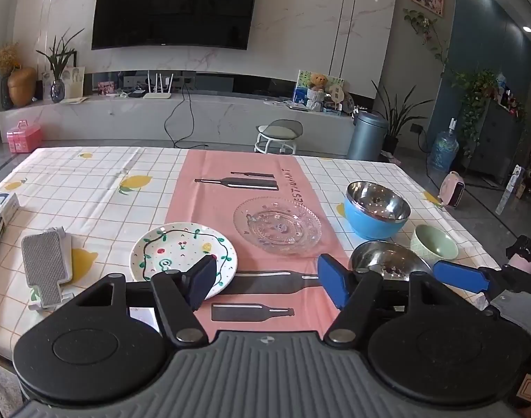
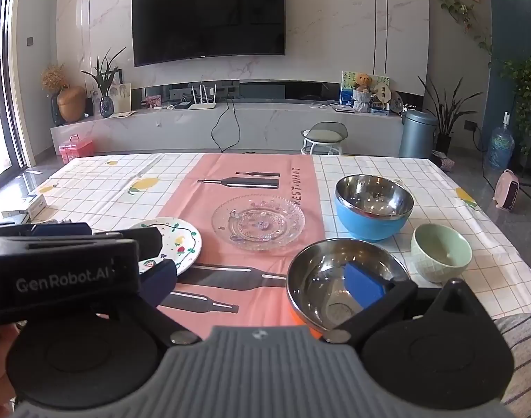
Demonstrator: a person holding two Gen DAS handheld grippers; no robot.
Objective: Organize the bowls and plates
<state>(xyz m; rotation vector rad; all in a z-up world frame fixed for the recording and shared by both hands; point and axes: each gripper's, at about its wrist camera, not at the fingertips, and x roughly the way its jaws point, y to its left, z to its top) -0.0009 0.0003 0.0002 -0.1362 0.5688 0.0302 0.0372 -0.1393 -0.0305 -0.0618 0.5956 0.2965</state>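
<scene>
1. Desk (image 1: 91, 188) carries a white checked cloth with lemon prints and a pink runner (image 1: 244, 181) down the middle.
2. Grey mesh paddle on a white stand (image 1: 46, 268), at 9 o'clock of the painted plate.
3. Painted plate (image 1: 183, 256), white with green vine and dots, lies flat on the cloth and overlaps the pink runner's left edge.
4. Left claw (image 1: 269, 278) hovers low above the desk with its jaws spread wide and nothing between them; its left pad overlaps the painted plate's near rim in the left wrist view, contact unclear.
5. Glass plate (image 1: 277, 226), clear with a scalloped rim, lies on the runner at 2 o'clock of the painted plate, apart from it.
6. Steel bowl with orange outside (image 2: 335, 278), nearest the camera, at 5 o'clock of the glass plate.
7. Right claw (image 2: 262, 285): jaws fully spread, holding nothing; its right pad (image 2: 364, 284) sits inside the steel bowl, left finger outside the bowl.
8. Blue bowl with steel lining (image 2: 373, 207), at 12 o'clock of the orange one.
9. Small green bowl (image 2: 441, 252), at 4 o'clock of the blue bowl, just beside it.
</scene>
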